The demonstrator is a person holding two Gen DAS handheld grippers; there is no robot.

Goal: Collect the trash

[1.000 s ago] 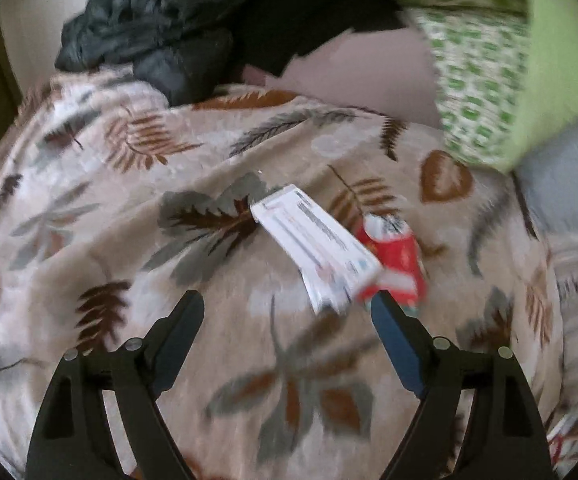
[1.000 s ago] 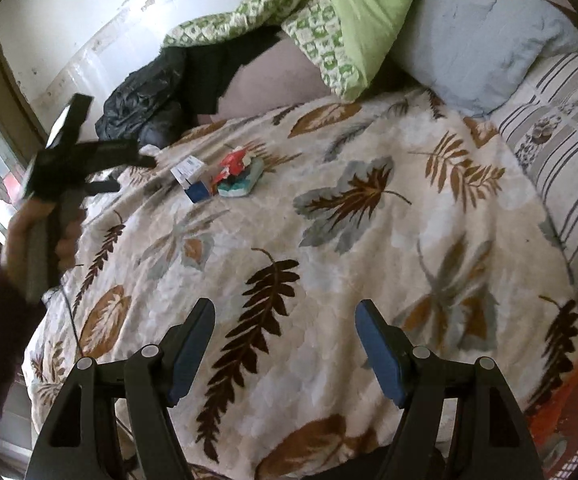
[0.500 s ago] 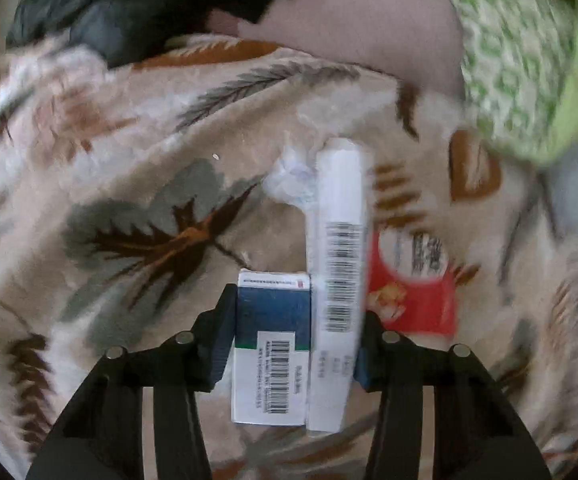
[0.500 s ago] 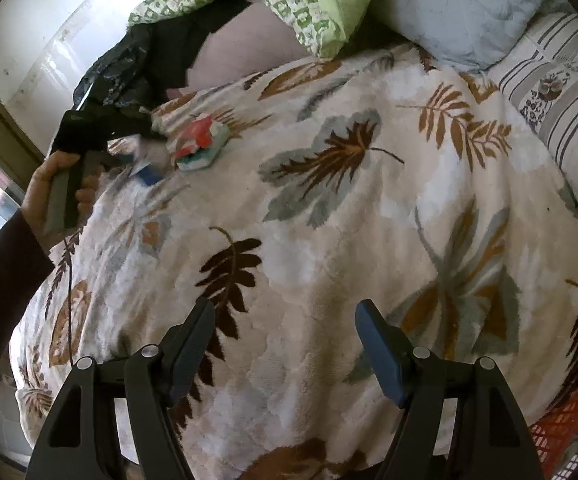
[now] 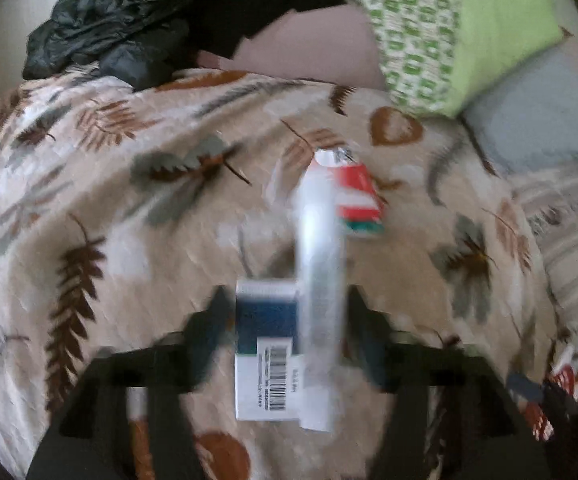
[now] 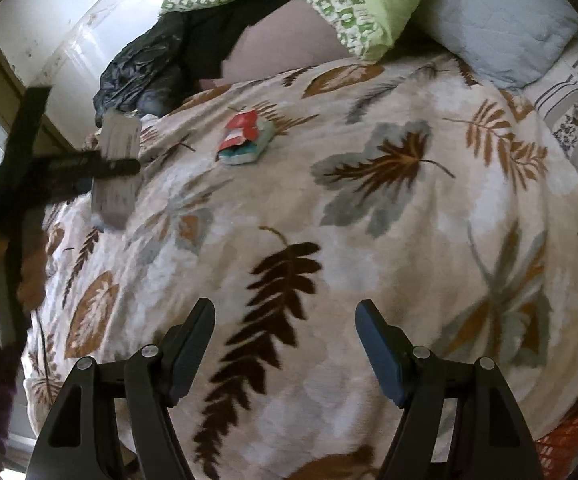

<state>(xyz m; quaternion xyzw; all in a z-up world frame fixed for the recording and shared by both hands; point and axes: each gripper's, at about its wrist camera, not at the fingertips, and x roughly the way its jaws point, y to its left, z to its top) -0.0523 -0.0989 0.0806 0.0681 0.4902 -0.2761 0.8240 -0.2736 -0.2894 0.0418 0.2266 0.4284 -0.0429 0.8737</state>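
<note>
Cardboard is what your left tool [image 5: 285,312] is clamped on: a dark blue and white carton with a barcode label [image 5: 267,354] and, pressed against it, a long white box [image 5: 319,280], the two side by side between the fingers. In the right wrist view the pair [image 6: 115,168] looks lifted clear of the leaf-patterned fleece blanket [image 6: 369,240] on the bed, though the blur makes that hard to confirm.

Two items in one pinch is your main risk. The long white box sticks out well past the fingers at both ends, so a quick swing or a tilt could lever it loose, and if it slides the blue carton loses its backing and may drop too. Thin cartons can also crush under pressure and loosen the hold. The left view is smeared with motion; I would judge slower travel safer.

Just beyond them, a crumpled red, white and green wrapper [image 5: 357,200] lies on the blanket, not yet collected. It is light and soft, so a careless pass of the carried boxes could knock it toward the black jacket [image 5: 109,28] near the wall.

Your right tool [image 6: 285,344] hangs over the blanket with its fingers spread and nothing between them. An orange mesh basket [image 6: 569,436] shows at the lower right edge, which I take to be the bin.
</note>
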